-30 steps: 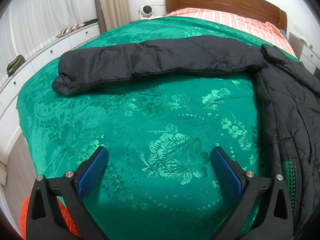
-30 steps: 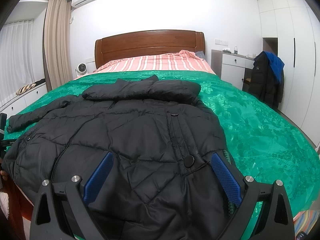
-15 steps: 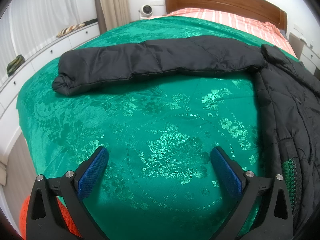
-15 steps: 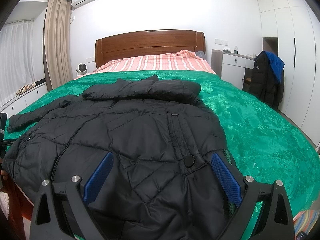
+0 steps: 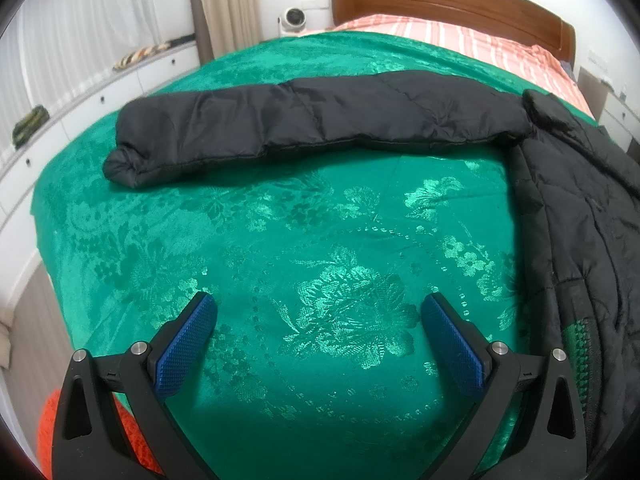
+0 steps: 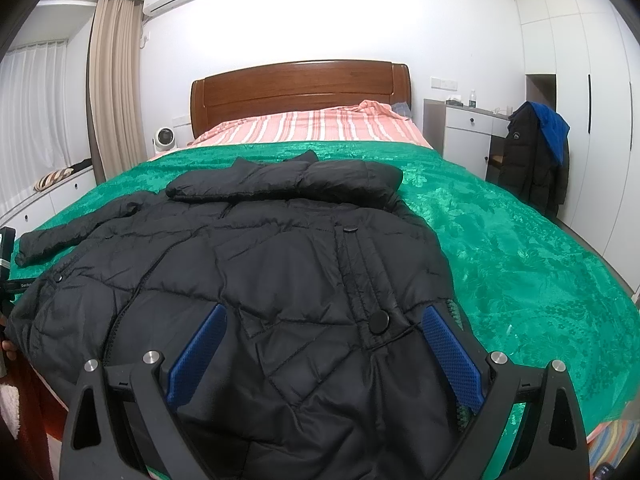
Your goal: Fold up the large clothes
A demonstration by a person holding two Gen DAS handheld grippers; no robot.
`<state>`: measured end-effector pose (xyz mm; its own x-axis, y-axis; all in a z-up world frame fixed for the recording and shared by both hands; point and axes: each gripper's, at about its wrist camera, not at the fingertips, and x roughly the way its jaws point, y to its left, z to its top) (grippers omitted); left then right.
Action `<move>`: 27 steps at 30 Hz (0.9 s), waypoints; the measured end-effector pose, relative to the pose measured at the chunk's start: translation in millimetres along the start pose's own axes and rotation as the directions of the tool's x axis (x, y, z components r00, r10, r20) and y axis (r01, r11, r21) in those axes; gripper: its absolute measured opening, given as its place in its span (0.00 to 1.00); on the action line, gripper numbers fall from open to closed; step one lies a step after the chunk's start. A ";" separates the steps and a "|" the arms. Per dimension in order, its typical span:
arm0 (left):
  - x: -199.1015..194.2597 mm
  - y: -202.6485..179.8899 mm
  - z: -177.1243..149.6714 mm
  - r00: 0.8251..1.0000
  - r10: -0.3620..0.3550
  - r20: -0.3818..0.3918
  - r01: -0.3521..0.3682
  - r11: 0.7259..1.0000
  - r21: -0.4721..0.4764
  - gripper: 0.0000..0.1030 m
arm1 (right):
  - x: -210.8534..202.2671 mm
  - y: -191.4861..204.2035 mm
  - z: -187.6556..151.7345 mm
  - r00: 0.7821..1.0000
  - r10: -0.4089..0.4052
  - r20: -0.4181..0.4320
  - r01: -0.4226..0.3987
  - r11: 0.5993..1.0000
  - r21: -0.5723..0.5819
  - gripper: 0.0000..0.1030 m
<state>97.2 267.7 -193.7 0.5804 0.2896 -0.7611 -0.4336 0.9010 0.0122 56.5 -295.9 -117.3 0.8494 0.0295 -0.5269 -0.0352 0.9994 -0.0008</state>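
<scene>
A black quilted puffer jacket (image 6: 256, 280) lies spread front-up on the green bedspread (image 6: 520, 248), hem toward me, collar toward the headboard. Its left sleeve (image 5: 304, 124) stretches straight out across the bedspread (image 5: 280, 240) in the left wrist view, with the jacket body (image 5: 580, 208) at the right edge. My left gripper (image 5: 318, 320) is open over bare bedspread, below the sleeve and left of the body. My right gripper (image 6: 322, 332) is open just above the jacket's hem, with a black snap button (image 6: 379, 322) between the fingers. Nothing is held.
A wooden headboard (image 6: 300, 92) and striped pink sheet (image 6: 312, 124) lie beyond the jacket. A white drawer unit (image 5: 80, 108) runs along the left wall. A dark coat with a blue hood (image 6: 536, 160) hangs at the right by a white desk. An orange fabric (image 5: 52, 428) shows at bottom left.
</scene>
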 end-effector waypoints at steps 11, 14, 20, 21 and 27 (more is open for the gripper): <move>21.1 101.2 46.8 0.951 -0.309 0.029 0.281 0.818 -0.502 1.00 | 2.4 0.4 -0.9 1.000 -0.003 -0.014 0.003 1.000 -0.007 0.95; 49.0 138.7 67.6 0.937 -0.341 0.081 0.311 0.700 -0.643 1.00 | 3.3 4.2 -1.9 1.000 -0.004 -0.020 0.003 1.000 -0.028 0.95; 79.9 160.9 109.2 0.957 -0.282 0.062 0.243 0.667 -0.704 0.15 | 5.9 10.7 -3.6 0.999 -0.003 -0.033 0.001 0.998 -0.061 0.95; 80.6 159.8 116.9 0.956 -0.288 0.054 0.242 0.673 -0.699 0.10 | 5.7 10.7 -3.5 1.000 -0.001 -0.031 -0.001 0.998 -0.061 0.95; -11.4 64.7 233.0 0.952 -0.236 0.195 0.291 0.895 -0.339 0.07 | 6.3 2.0 -2.0 0.999 0.020 -0.032 -0.021 1.000 -0.019 0.95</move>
<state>223.1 398.0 -33.1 0.7893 0.1262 -0.6009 -0.4527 0.7808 -0.4307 60.7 -293.8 -122.3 0.8313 0.0494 -0.5536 -0.0633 0.9980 -0.0060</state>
